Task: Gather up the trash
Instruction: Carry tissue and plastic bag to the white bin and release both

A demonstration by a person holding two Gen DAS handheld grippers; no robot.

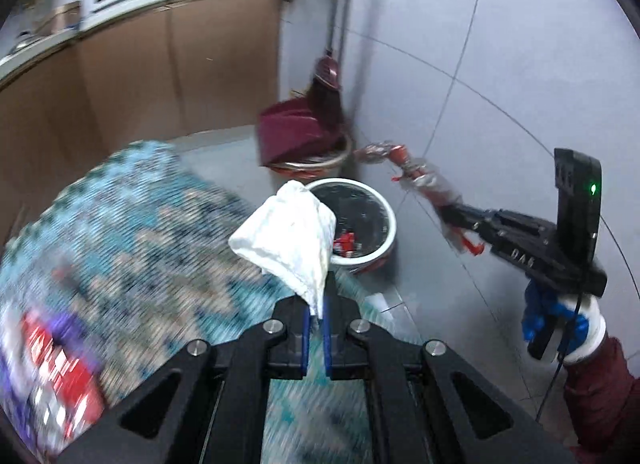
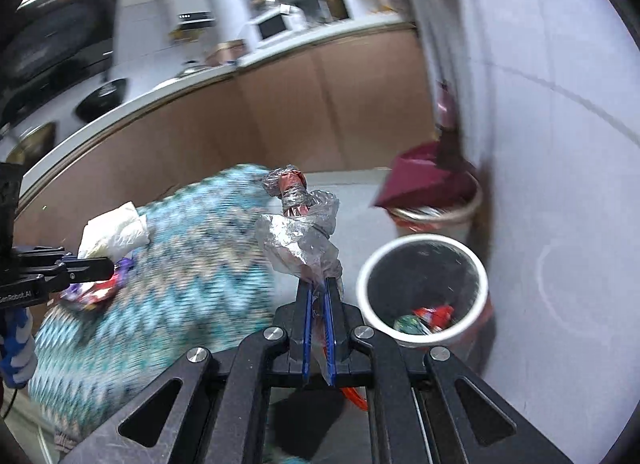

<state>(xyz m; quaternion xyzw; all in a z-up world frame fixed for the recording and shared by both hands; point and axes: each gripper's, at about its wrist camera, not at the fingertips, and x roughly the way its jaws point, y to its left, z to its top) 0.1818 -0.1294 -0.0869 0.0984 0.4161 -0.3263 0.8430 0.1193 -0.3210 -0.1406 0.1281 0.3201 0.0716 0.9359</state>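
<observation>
— While both loads hung over the floor, how did the trash look to handle?

— Light and limp, by my reading. The left gripper had its jaws clamped on a corner of the white tissue, which stood up crumpled above them, just short of the white bin.

— And the other?

— The right gripper had its jaws pinched on the tail of a crinkled plastic wrapper, near the bin. Thin film looked slippery; a bunched fold probably gave surer hold than a loose edge.
</observation>
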